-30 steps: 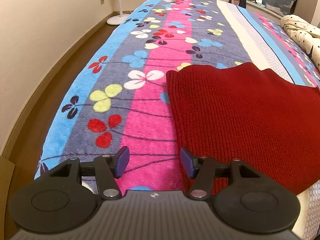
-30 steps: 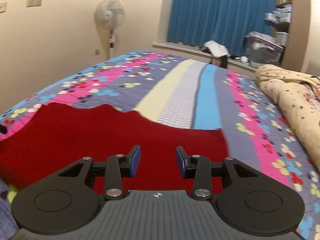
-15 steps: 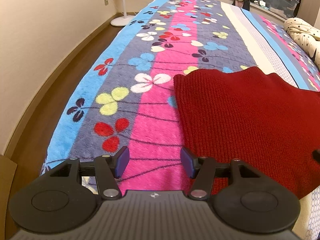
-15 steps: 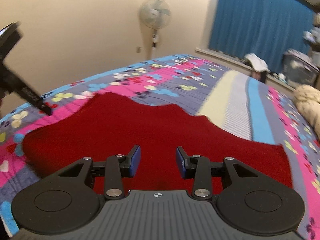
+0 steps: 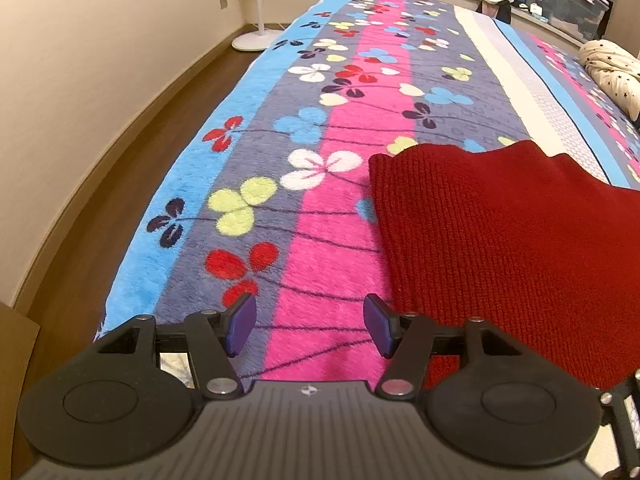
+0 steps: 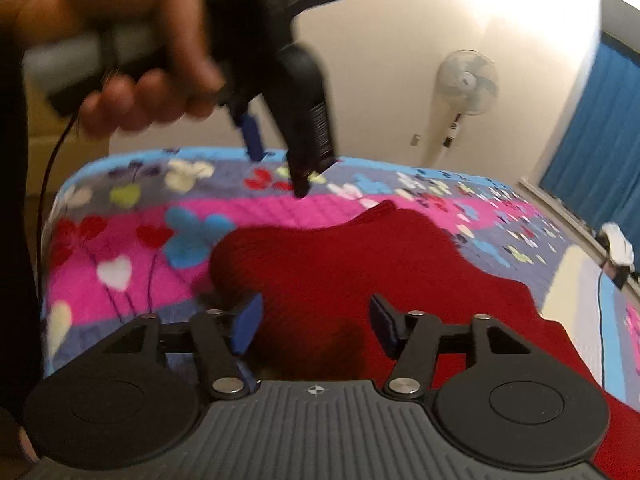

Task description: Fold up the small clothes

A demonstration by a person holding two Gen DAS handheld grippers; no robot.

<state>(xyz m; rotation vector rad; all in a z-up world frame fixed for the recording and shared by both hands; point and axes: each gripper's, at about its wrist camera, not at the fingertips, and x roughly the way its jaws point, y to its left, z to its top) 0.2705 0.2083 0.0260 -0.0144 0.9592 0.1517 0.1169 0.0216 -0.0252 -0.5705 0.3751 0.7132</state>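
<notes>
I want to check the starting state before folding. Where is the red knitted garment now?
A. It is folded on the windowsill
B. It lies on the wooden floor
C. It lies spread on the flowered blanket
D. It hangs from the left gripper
C: the red knitted garment lies spread flat on the flowered blanket, and no gripper holds it.

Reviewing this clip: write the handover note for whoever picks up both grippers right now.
Left gripper: jaws opening, nothing between them, over the flowered blanket just beside the red knit garment.
Right gripper: jaws opening, empty, above the garment's near part.
Garment lies spread on the bed; no finished fold can be made out.
Left to do: grip its edges and fold it.
</notes>
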